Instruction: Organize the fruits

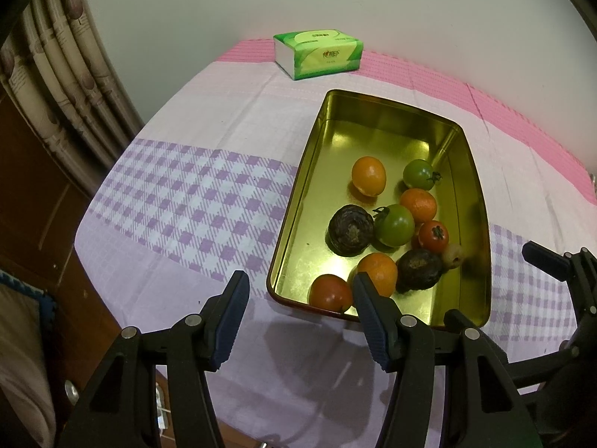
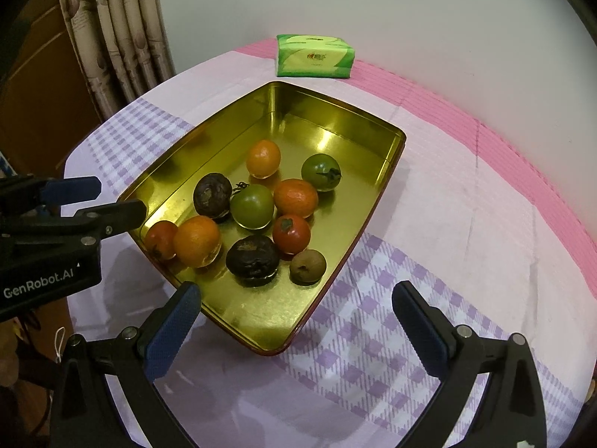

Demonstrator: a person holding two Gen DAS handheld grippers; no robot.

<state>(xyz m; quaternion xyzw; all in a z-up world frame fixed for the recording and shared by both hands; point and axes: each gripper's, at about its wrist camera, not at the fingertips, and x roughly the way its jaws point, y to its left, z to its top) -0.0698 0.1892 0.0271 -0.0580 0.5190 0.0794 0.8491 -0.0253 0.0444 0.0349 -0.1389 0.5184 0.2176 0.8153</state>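
Lengthwise, the gold tray (image 1: pixel 298 224) runs toward the tissue pack (image 1: pixel 317 54).

Left hand-held gripper (image 1: pixel 298 295): black frame, blue pads, angled steeply down, jaws parted, nothing between them. Right hand-held gripper (image 2: pixel 294 311): same build, angled steeply down, jaws wider apart, empty.

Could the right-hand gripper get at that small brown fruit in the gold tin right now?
Probably yes. The right gripper is open and empty, and the small brown fruit lies at the near end of the gold tin, uncovered. The dark fruit sits close beside it, so one finger might nudge that.
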